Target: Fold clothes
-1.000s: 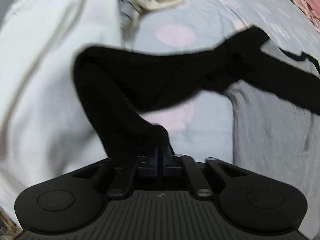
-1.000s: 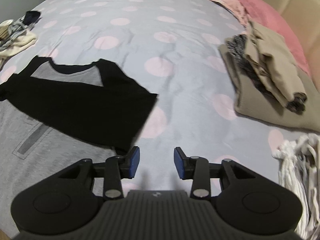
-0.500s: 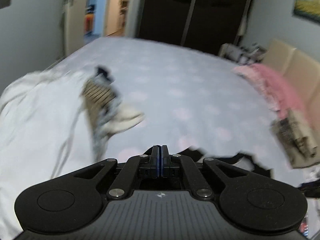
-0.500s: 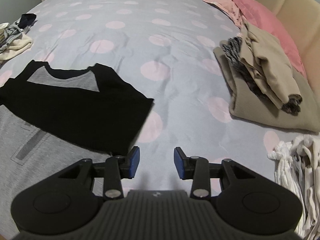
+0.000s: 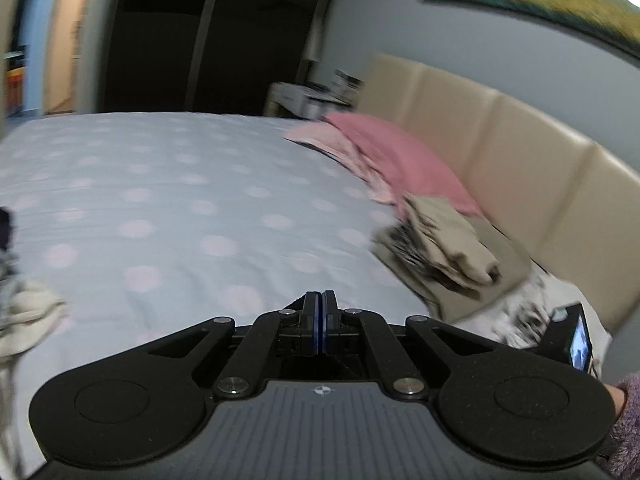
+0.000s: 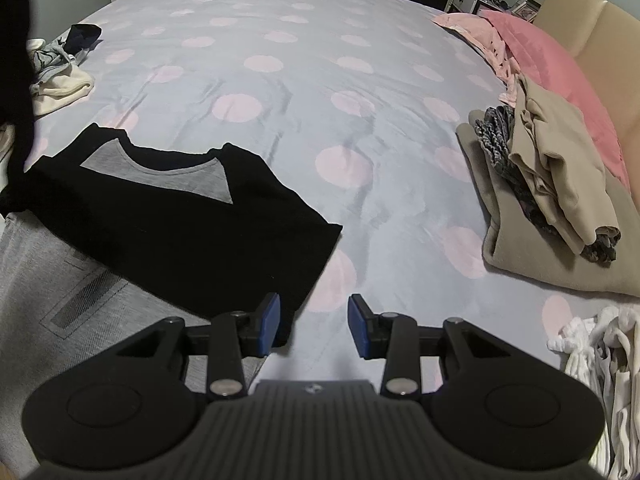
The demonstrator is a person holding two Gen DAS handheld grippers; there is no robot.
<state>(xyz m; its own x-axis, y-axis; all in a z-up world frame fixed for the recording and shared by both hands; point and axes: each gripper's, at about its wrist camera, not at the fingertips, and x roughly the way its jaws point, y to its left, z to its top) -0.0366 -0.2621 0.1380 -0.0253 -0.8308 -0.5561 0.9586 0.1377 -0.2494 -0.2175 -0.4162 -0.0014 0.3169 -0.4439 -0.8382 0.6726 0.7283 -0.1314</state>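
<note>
The grey raglan T-shirt (image 6: 80,280) lies flat on the polka-dot bedspread (image 6: 304,92), soft marl knit with black sleeves, one broad sleeve folded across the chest in a blunt wedge. The right gripper (image 6: 314,322) hangs just off that sleeve's corner, jaws spread wide with nothing between them; its left blue pad overlaps the black hem. The left gripper (image 5: 319,322) is lifted above the shirt, aimed at the padded headboard (image 5: 520,160), jaws pressed flat together with nothing visible between them. Beyond the shirt, one folded stack of beige clothes (image 6: 552,200), one pink pillow (image 6: 552,76), one crumpled heap of pale laundry (image 6: 60,76).
</note>
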